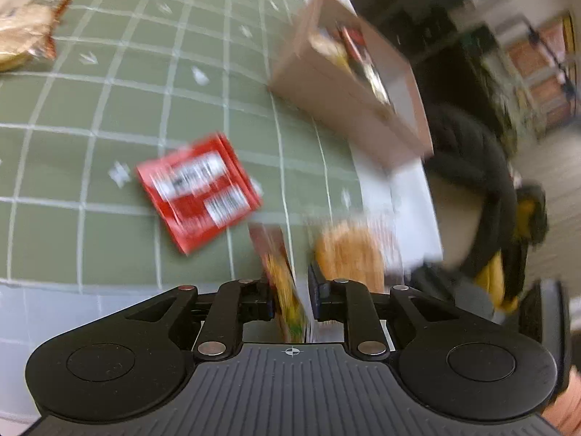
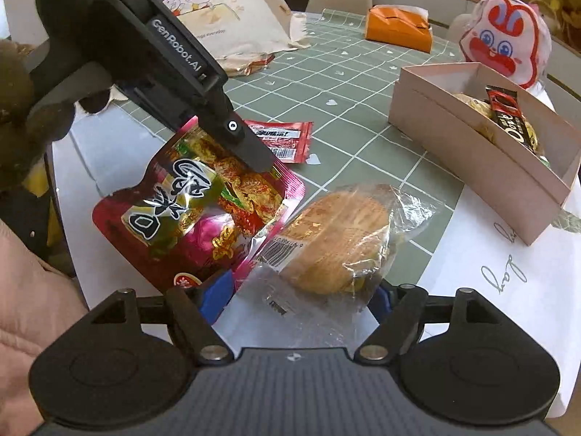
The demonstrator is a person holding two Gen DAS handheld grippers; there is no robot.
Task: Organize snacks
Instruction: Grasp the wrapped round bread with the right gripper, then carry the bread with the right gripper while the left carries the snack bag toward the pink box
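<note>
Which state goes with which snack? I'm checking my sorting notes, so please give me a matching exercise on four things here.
Things:
1. magenta snack pouch
2. wrapped bun
3. red sachet
4. black chocolate bar

States:
A. inside the pink box
B. lying flat on the green checked cloth, untouched
C. pinched by the left gripper
D. in clear plastic, between the open fingers of the right gripper

Pairs: 1-C, 2-D, 3-B, 4-A

"GenRobot.AI" runs along the left claw; "Dove" shows on the dark bar.
</note>
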